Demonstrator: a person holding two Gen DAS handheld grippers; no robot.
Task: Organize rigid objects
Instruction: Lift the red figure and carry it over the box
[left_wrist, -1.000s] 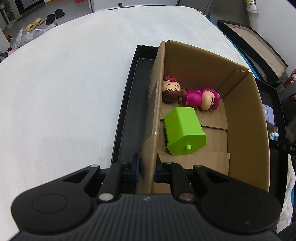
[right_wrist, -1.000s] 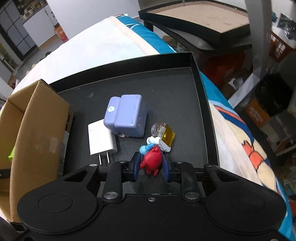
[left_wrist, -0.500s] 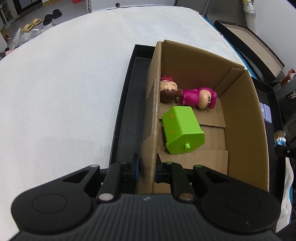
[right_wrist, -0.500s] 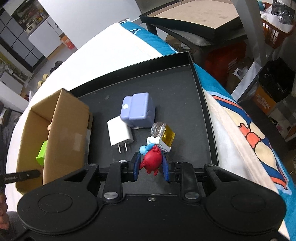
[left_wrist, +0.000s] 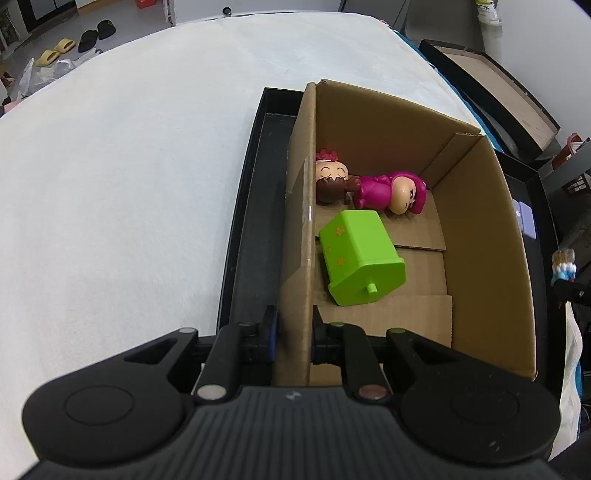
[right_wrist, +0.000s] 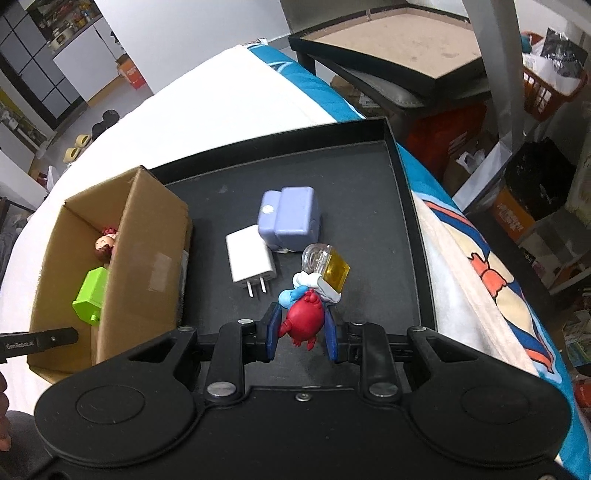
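1. Bed (left_wrist: 129, 166): white cover, wide surface under everything; a blue patterned sheet edge shows on the right-wrist view.
2. Black tray (right_wrist: 369, 184): shallow, lies on the bed and carries the box and loose items.
3. Cardboard box (left_wrist: 480, 240): open top, sits at the tray's left end. Inside: green toy house (left_wrist: 360, 262) on its side, pink-clad figurine (left_wrist: 388, 190) lying down, brown-haired figurine (left_wrist: 330, 177) against the left wall.
4. Left tool (left_wrist: 291, 330): pressed together on the box's left wall, one pad outside, one inside.
5. Right tool (right_wrist: 303, 326): pinching a red-and-blue figurine (right_wrist: 304, 321), held off the tray floor.
6. Lavender block (right_wrist: 290, 218): on the tray floor, mid-tray.
7. White charger (right_wrist: 251, 258): lies just beside the lavender block, prongs toward the camera.
8. The held figurine carries a yellow cube with a clear dome (right_wrist: 325, 264).
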